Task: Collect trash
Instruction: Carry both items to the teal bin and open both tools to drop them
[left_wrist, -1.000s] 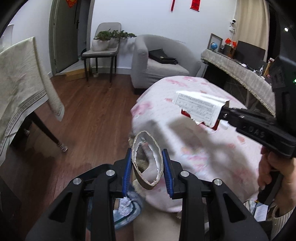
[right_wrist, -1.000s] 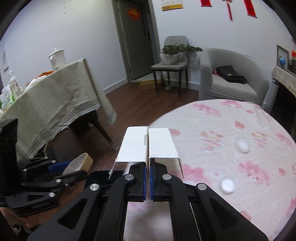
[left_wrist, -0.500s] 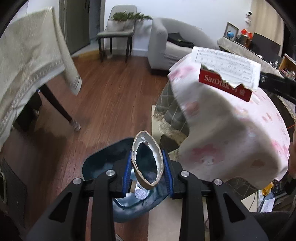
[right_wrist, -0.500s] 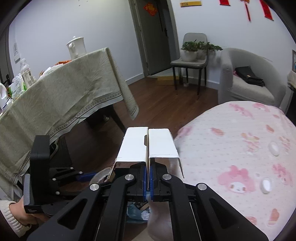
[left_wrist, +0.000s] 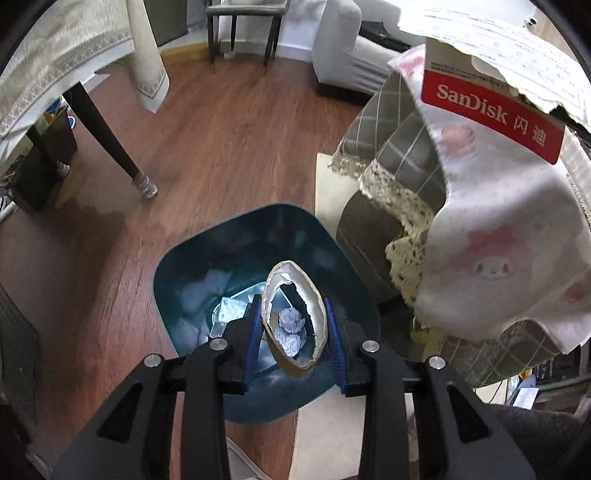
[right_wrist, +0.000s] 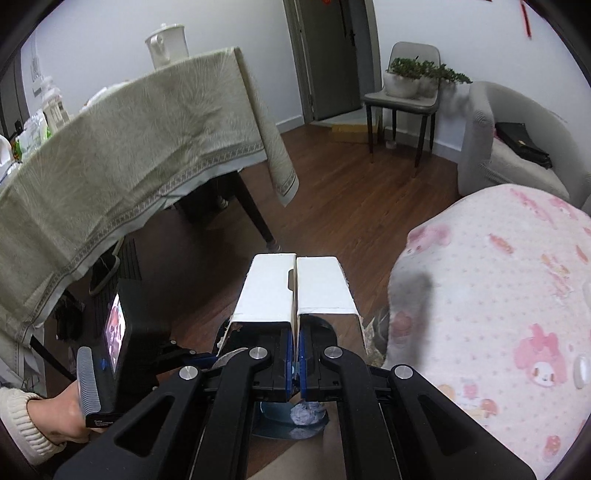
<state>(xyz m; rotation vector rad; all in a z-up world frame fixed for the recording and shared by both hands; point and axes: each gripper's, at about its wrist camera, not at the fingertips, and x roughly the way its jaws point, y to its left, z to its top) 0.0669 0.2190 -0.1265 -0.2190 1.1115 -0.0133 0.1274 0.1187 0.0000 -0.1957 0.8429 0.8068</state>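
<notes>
My left gripper (left_wrist: 293, 325) points down into a dark teal trash bin (left_wrist: 207, 258). A squashed cardboard tube (left_wrist: 284, 271) stands upright between its blue pads, directly over the bin's mouth. The jaws are opening, though both pads still touch the tube. Crumpled paper (left_wrist: 290, 328) and foil packs lie in the bin. My right gripper (right_wrist: 296, 332) is shut on a torn white box (right_wrist: 295, 288). In the left wrist view the box's red SanDisk face (left_wrist: 491, 110) hangs at the upper right. The bin (right_wrist: 273, 421) shows just below the right fingers.
A round table under a pink patterned cloth (right_wrist: 498, 314) stands right beside the bin. A table with a beige cloth (right_wrist: 129, 155) and a dark leg (left_wrist: 107, 136) is to the left. A hand in a white knit sleeve (right_wrist: 22, 417) holds the left gripper. A grey armchair (right_wrist: 517, 158) stands behind.
My left gripper has come down with the tube from beside the pink table to just over the bin. My right gripper has carried the box past the table's edge toward the bin.
</notes>
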